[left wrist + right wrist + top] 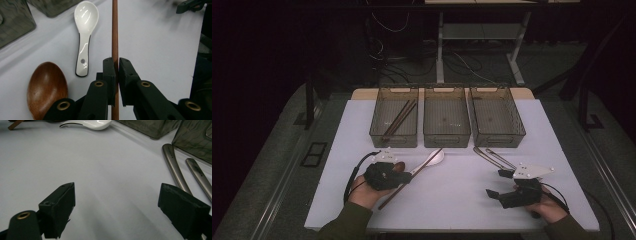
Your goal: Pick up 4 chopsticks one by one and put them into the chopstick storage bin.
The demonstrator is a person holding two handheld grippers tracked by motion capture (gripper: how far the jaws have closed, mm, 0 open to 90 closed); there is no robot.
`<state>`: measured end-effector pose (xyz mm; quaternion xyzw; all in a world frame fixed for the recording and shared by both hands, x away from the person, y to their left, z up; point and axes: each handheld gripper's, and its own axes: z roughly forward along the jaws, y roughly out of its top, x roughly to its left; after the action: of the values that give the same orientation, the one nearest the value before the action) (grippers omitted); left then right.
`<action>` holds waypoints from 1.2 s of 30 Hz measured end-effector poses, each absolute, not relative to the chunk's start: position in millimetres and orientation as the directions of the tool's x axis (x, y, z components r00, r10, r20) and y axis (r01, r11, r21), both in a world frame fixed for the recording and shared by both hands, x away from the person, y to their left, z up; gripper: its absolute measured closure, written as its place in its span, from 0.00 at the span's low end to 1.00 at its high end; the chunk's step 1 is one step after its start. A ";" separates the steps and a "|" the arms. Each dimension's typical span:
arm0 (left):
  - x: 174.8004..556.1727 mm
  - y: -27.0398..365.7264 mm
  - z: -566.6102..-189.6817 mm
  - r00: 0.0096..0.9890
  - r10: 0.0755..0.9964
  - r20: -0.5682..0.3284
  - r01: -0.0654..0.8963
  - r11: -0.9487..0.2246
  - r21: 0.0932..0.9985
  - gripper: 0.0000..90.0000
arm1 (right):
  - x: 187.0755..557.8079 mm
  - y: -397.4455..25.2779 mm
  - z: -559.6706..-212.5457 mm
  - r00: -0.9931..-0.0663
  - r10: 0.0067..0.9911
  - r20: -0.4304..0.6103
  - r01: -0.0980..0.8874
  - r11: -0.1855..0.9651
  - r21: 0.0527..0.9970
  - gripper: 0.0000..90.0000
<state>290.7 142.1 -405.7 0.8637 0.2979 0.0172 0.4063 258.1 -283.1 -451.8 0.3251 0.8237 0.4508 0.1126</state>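
Already the sorting looked under way: the left bin (394, 120) held two brown chopsticks (398, 119), while the middle bin (446, 120) and the right bin (497, 120) looked bare. The left gripper (117, 65) had its jaws pinched tight on a single wooden chopstick (114, 30), gripped partway along its length, with the stick running on past the jaw tips over the white table (452, 200). Just beside it lay a white ceramic spoon (84, 37) and a brown wooden spoon (46, 87), neither one touched. The right gripper (117, 212) hovered low over bare table with its jaws spread wide and nothing between them. Two metal handles (175, 167) lay close by its right jaw, in front of the right bin. By my reckoning, one chopstick was in hand and awaited its bin, while both spoons and the metal pieces remained to be sorted.
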 end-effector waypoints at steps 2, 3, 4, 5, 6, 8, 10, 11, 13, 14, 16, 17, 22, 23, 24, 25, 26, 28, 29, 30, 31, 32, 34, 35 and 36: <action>292.9 143.3 -403.2 0.818 0.534 -0.214 0.503 -0.484 0.716 0.93 | 258.3 -283.2 -451.9 -0.763 0.637 0.106 0.433 0.383 0.816 0.16; 293.7 144.0 -402.0 0.817 0.536 -0.213 0.503 -0.481 0.718 0.93 | 258.4 -283.1 -452.0 -0.763 0.638 0.107 0.434 0.382 0.816 0.16; 294.7 144.7 -400.6 0.814 0.540 -0.215 0.506 -0.476 0.720 0.93 | 258.5 -283.1 -452.0 -0.763 0.638 0.107 0.434 0.382 0.816 0.16; 296.0 145.7 -398.7 0.813 0.542 -0.213 0.504 -0.473 0.722 0.93 | 258.5 -283.1 -452.0 -0.763 0.638 0.108 0.434 0.381 0.816 0.16; 297.0 146.2 -397.3 0.811 0.546 -0.212 0.505 -0.469 0.724 0.93 | 258.5 -283.1 -452.0 -0.763 0.638 0.108 0.434 0.381 0.816 0.16; 298.9 147.7 -394.2 0.807 0.551 -0.211 0.506 -0.463 0.728 0.93 | 258.4 -283.1 -451.9 -0.763 0.638 0.107 0.434 0.382 0.816 0.16; 300.6 148.4 -391.4 0.799 0.562 -0.213 0.512 -0.450 0.732 0.93 | 258.4 -283.1 -451.9 -0.763 0.638 0.106 0.434 0.383 0.816 0.16; 301.8 149.1 -390.0 0.799 0.563 -0.210 0.510 -0.450 0.733 0.93 | 258.2 -283.1 -451.8 -0.763 0.638 0.106 0.433 0.382 0.816 0.16; 303.3 150.2 -387.4 0.797 0.565 -0.211 0.509 -0.442 0.738 0.93 | 258.0 -283.1 -451.7 -0.763 0.638 0.107 0.434 0.383 0.816 0.16; 303.7 150.6 -386.4 0.795 0.568 -0.213 0.511 -0.436 0.741 0.93 | 257.9 -283.1 -451.7 -0.762 0.638 0.107 0.435 0.382 0.815 0.16; 304.6 152.1 -384.1 0.794 0.569 -0.212 0.508 -0.432 0.745 0.93 | 257.9 -283.0 -451.8 -0.761 0.640 0.107 0.436 0.382 0.815 0.16; 305.3 152.7 -383.1 0.794 0.570 -0.213 0.509 -0.429 0.746 0.93 | 258.0 -283.0 -451.9 -0.760 0.641 0.105 0.435 0.382 0.815 0.16; 310.2 156.8 -374.2 0.784 0.587 -0.200 0.501 -0.410 0.762 0.93 | 258.4 -283.4 -451.9 -0.759 0.643 0.104 0.435 0.382 0.816 0.16; 310.8 157.4 -372.2 0.784 0.589 -0.199 0.500 -0.407 0.765 0.93 | 258.2 -283.5 -451.8 -0.759 0.642 0.105 0.435 0.381 0.816 0.16; 312.1 158.3 -369.0 0.781 0.593 -0.194 0.497 -0.402 0.769 0.93 | 258.2 -283.6 -451.8 -0.760 0.641 0.107 0.435 0.379 0.817 0.16; 313.9 159.5 -366.6 0.781 0.595 -0.189 0.492 -0.401 0.773 0.93 | 258.8 -283.8 -452.1 -0.759 0.643 0.104 0.434 0.379 0.817 0.16; 315.6 160.4 -364.1 0.778 0.600 -0.186 0.491 -0.396 0.776 0.93 | 258.8 -283.7 -452.1 -0.758 0.644 0.106 0.436 0.379 0.816 0.16; 319.4 161.8 -359.1 0.775 0.607 -0.177 0.484 -0.390 0.783 0.93 | 258.7 -283.6 -452.1 -0.759 0.643 0.105 0.434 0.378 0.818 0.16; 320.7 162.4 -357.3 0.773 0.610 -0.174 0.484 -0.390 0.783 0.93 | 258.4 -283.6 -452.0 -0.759 0.643 0.103 0.434 0.382 0.816 0.16; 323.3 163.1 -355.1 0.771 0.615 -0.168 0.479 -0.384 0.790 0.93 | 257.9 -283.3 -451.9 -0.758 0.644 0.105 0.436 0.380 0.816 0.16; 325.5 164.0 -353.3 0.769 0.618 -0.165 0.477 -0.382 0.792 0.93 | 257.4 -283.2 -451.7 -0.758 0.644 0.107 0.438 0.379 0.815 0.16; 327.7 164.4 -351.7 0.766 0.622 -0.164 0.476 -0.376 0.795 0.93 | 257.4 -283.5 -451.7 -0.760 0.641 0.103 0.433 0.383 0.816 0.16; 332.2 165.7 -349.0 0.764 0.627 -0.154 0.469 -0.374 0.800 0.93 | 257.1 -283.5 -451.6 -0.758 0.644 0.105 0.436 0.381 0.815 0.16; 335.6 166.4 -347.0 0.759 0.633 -0.153 0.470 -0.371 0.801 0.93 | 256.9 -283.5 -451.5 -0.757 0.645 0.106 0.438 0.381 0.814 0.16; 338.0 166.8 -345.5 0.756 0.637 -0.150 0.469 -0.368 0.803 0.93 | 257.0 -283.5 -451.5 -0.756 0.646 0.106 0.439 0.380 0.814 0.16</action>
<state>338.0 166.8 -345.5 0.8218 0.3365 0.0931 0.4502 257.0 -283.5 -451.5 0.3298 0.8225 0.4488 0.1153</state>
